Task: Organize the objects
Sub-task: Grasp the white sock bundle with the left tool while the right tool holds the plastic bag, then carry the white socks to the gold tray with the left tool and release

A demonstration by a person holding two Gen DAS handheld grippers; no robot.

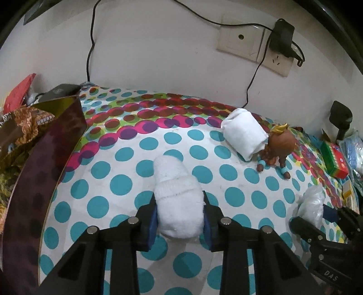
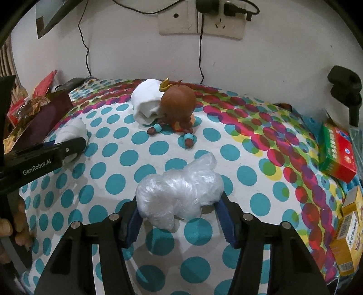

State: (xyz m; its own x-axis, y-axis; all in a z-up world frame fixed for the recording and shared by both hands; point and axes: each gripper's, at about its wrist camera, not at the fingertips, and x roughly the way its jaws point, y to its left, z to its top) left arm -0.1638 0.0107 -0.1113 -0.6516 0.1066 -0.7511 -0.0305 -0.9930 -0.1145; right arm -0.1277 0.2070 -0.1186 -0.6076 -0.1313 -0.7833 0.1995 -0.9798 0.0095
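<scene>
Soft, fuzzy white rolled sock (image 1: 178,199), oblong, lying at centre of the polka-dot cloth (image 1: 226,181), pinched on both flanks by blue pads of the left gripper (image 1: 180,217); jaws drawn in tight against the fleece. Crinkly, translucent plastic bundle (image 2: 181,192), lumpy and glossy, squeezed between blue pads of the right gripper (image 2: 179,217); jaws narrowed onto the film, both sides touching. In the left wrist view, seen at 4 o'clock from the sock, near but apart.

At 1 o'clock from the sock, a smooth white rolled towel (image 1: 244,133), cylindrical, touching a glossy brown figurine (image 1: 280,147) with round head, gold crest and teal-banded feet.

Toward 9 o'clock, a dark maroon box (image 1: 45,158), rigid and shiny, wall tilted, packed with crumpled patterned wrappers. Toward 3 o'clock, along the cloth's edge, a green-and-red carton (image 2: 337,154) and a yellow carton (image 2: 350,229), hard-cornered. Wall with socket plate (image 2: 202,20) and dangling black cables at 12 o'clock. Bare dotted cloth between sock, towel and box; likewise between bundle and cartons.
</scene>
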